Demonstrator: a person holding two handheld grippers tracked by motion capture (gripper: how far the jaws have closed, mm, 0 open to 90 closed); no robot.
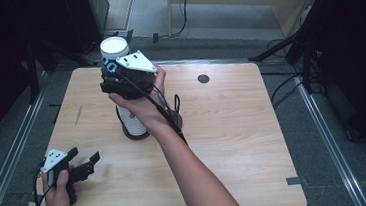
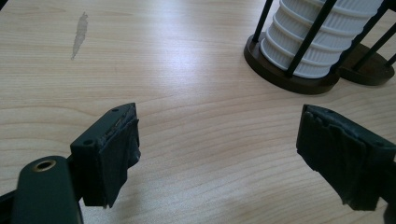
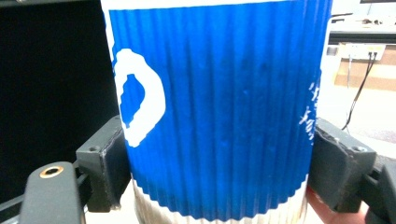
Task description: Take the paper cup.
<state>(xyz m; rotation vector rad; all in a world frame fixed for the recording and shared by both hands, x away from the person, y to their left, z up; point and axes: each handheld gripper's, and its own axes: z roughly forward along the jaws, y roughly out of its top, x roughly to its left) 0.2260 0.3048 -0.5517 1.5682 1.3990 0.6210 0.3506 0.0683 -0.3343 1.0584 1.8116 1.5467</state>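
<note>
Right gripper clamped on the top blue cup, stack standing straight up beneath it.

Nearest me, my left gripper (image 1: pixel 83 164) idles low at the table's (image 1: pixel 235 143) near left corner, jaws standing apart with nothing between them. Farther out, my right gripper (image 1: pixel 114 81) pinches the blue cup (image 3: pixel 215 107) across its ribbed sleeve; it sits upright atop the white cup stack (image 1: pixel 131 121) in its dark rack (image 2: pixel 289 77), so I judge the pull goes straight up. I read 1 white ring mark and small white writing, illegible.
</note>
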